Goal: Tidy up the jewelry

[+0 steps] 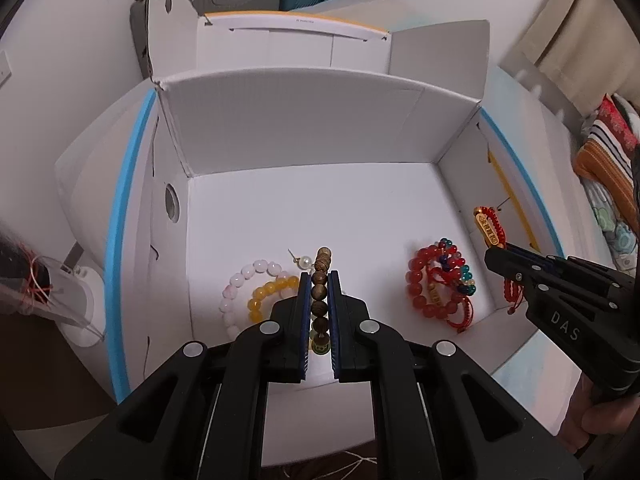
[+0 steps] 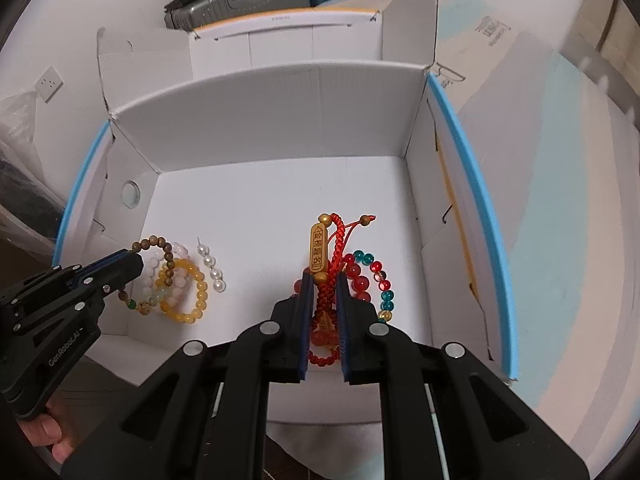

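Both tongs are nearly closed: the left gripper (image 1: 320, 276) pinches a brown wooden-bead bracelet (image 1: 321, 280), the right gripper (image 2: 324, 278) a red braided cord bracelet (image 2: 334, 248) with an oblong gold charm. Both hang over the white corrugated box (image 2: 260, 120), where round pink (image 1: 248, 276), yellow (image 1: 266, 294), red (image 1: 420, 280) and multicolored (image 1: 460, 268) bead bracelets and one pearl strand (image 2: 212, 268) lie.

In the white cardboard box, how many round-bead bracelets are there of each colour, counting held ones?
Brown wooden bead bracelet: 1
Pale pink bead bracelet: 1
Yellow bead bracelet: 1
Red bead bracelet: 1
Mixed-colour bead bracelet: 1
Total: 5
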The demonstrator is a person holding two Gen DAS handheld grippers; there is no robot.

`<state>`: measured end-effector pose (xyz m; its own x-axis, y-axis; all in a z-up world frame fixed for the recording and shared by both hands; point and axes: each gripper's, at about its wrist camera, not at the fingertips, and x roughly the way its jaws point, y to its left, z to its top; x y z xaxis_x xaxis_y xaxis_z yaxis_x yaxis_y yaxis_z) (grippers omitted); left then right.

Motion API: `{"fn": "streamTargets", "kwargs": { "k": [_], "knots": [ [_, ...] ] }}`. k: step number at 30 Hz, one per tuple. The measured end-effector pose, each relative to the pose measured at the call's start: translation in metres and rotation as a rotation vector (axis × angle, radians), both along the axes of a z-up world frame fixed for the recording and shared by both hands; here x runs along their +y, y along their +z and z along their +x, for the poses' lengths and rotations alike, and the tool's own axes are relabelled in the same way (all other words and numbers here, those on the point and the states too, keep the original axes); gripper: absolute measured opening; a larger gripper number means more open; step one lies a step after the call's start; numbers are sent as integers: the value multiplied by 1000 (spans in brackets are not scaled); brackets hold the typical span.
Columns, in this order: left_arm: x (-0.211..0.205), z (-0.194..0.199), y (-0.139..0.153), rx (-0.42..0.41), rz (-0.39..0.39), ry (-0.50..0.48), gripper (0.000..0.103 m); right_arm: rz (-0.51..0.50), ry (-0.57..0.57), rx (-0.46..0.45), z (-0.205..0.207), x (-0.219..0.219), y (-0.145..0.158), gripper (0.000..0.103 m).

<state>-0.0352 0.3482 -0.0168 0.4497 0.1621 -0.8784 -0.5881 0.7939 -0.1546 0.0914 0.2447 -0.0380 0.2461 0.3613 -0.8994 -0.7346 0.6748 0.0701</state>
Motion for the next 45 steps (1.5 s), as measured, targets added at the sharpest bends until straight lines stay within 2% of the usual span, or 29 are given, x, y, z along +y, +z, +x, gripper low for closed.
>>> {"fn": "streamTargets", "kwargs": {
  "k": [6,7,9,11,13,15,17,19,21,25,32,37,45],
  "knots": [
    [0,1,-3,14,8,0,8,-12,-3,13,1,6,-6,13],
    [-1,1,-2,10,13,4,10,-9,-3,14,2,6,-6,16],
    [-2,0,2,9,28,6,10,-2,-9,8,1,5,-2,26],
    [-4,-1,6,9,28,14,12,12,-18,4,1,3,3,47],
    [-5,-4,11,-6,34,22,25,31,-26,-10,0,-1,11,55],
    [-10,-9,20,-19,68,34,46,57,-37,-8,-1,-9,17,60],
    [-13,-15,26,-38,79,40,52,73,-43,-19,-4,-16,25,69],
    [-18,-22,34,-55,85,50,67,94,-43,-37,-7,-24,32,72],
    [-21,-31,42,-80,96,61,76,113,-43,-68,-13,-34,42,74],
    [-32,-52,54,-128,129,87,94,146,-48,-119,-26,-54,57,85],
    [-54,-81,57,-167,157,97,97,182,-48,-194,-54,-85,68,96],
    [-63,-94,51,-165,156,91,97,167,-42,-225,-68,-94,62,96],
    [-69,-100,46,-153,175,87,97,181,-51,-203,-79,-98,53,96]
  ]
}}
